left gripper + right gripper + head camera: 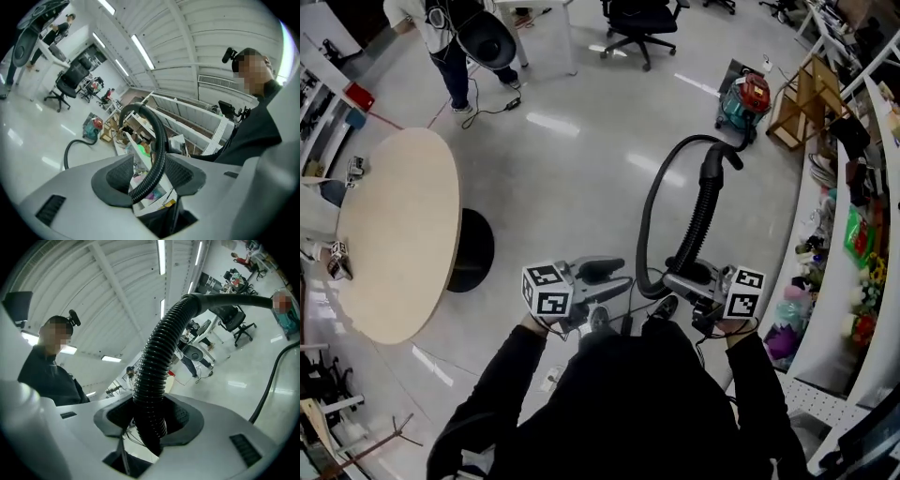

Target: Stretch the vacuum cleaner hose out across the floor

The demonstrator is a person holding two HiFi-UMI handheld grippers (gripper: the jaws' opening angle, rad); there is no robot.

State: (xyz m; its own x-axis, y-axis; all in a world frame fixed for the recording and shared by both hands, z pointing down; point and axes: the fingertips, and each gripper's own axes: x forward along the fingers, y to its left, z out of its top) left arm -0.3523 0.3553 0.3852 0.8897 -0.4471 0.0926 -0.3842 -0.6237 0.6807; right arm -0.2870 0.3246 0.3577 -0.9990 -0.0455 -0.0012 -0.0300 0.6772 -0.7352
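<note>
The right gripper point(689, 279) has its jaws clamped on the thick end of the hose point(705, 216). The left gripper point(605, 277) has its jaws apart; the hose shows between them, but they do not pinch it. The hose is up in the air, bent in a big loop. It runs back to the vacuum point(744, 101), far off by the shelves. It is not yet pulled out flat on the floor point(581, 169), so I think most of the job is left.

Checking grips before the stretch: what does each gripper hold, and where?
Right gripper clamps the vacuum hose on its ribbed stretch; left gripper is open, gripping nothing.
</note>
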